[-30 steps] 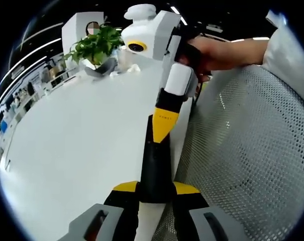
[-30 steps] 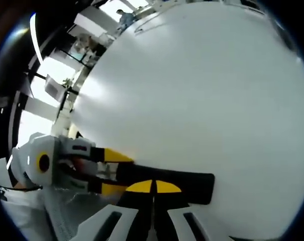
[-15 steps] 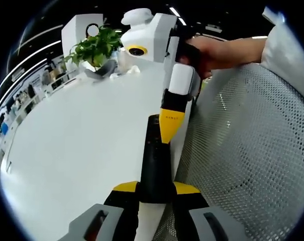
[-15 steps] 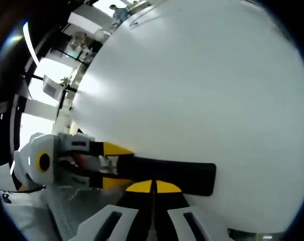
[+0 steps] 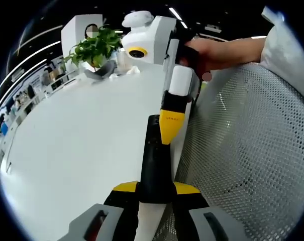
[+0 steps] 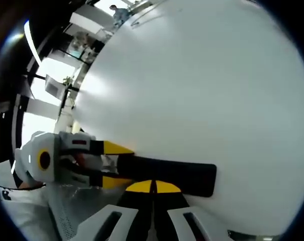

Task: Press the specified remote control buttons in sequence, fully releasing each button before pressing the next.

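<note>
Here, left claw (image 5: 156, 187) clamping black remote (image 5: 155, 160), right claw (image 5: 170, 131) tip touching it, lettering unreadable

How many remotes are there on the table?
1. One black remote lies at the white table's edge, held between the left gripper's jaws, with the right gripper's yellow tip on its far end. More could be hidden.

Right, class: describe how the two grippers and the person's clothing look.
Each gripper has black jaws with yellow tips and grey bases. The other gripper has a white body, a yellow-ringed lens, and a black handle. The sleeve is pale grey-white.
</note>
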The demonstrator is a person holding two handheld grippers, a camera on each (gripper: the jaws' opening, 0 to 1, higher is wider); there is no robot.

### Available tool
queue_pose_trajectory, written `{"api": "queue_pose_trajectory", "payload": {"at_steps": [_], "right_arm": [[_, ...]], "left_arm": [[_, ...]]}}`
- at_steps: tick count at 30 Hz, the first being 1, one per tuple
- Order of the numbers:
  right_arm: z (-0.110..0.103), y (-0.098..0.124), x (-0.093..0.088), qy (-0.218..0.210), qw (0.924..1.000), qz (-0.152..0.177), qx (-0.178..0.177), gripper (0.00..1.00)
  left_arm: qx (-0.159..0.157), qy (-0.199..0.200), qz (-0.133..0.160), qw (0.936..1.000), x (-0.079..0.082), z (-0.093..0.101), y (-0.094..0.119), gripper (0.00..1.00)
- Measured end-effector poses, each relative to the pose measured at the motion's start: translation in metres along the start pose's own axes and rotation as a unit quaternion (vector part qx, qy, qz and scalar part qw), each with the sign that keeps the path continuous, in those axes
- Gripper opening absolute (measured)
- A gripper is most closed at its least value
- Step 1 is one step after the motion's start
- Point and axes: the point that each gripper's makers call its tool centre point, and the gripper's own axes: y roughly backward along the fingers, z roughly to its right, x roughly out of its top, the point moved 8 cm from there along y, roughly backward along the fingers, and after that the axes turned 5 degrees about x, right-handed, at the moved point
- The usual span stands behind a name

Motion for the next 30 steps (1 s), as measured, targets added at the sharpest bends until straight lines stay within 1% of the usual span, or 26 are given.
{"api": "queue_pose_trajectory", "payload": {"at_steps": [2, 6, 12, 17, 30], "right_arm": [[0.0003, -0.0004, -0.0003, -0.001, 1.0, 0.002, 0.0, 0.0], [-0.0027, -0.0015, -0.0012, 0.016, 0.9998, 0.002, -0.009, 0.0], [-0.001, -0.001, -0.0004, 0.012, 0.9999, 0.003, -0.006, 0.0], [-0.0021, -0.0009, -0.0004, 0.024, 0.9997, 0.004, -0.011, 0.0], [-0.0019, -0.0002, 0.0017, 0.003, 0.9999, 0.003, -0.009, 0.0]], "left_arm": [[0.0, 0.001, 0.0, 1.0, -0.0004, -0.0002, -0.0001, 0.24], [0.0, 0.001, 0.0, 1.0, -0.0002, -0.0002, 0.0005, 0.24], [0.0, 0.001, 0.001, 1.0, -0.0004, -0.0004, 0.0003, 0.24], [0.001, 0.002, 0.0, 1.0, -0.0001, -0.0006, 0.0, 0.24], [0.002, 0.002, -0.001, 1.0, 0.0, -0.0008, -0.0002, 0.24]]}}
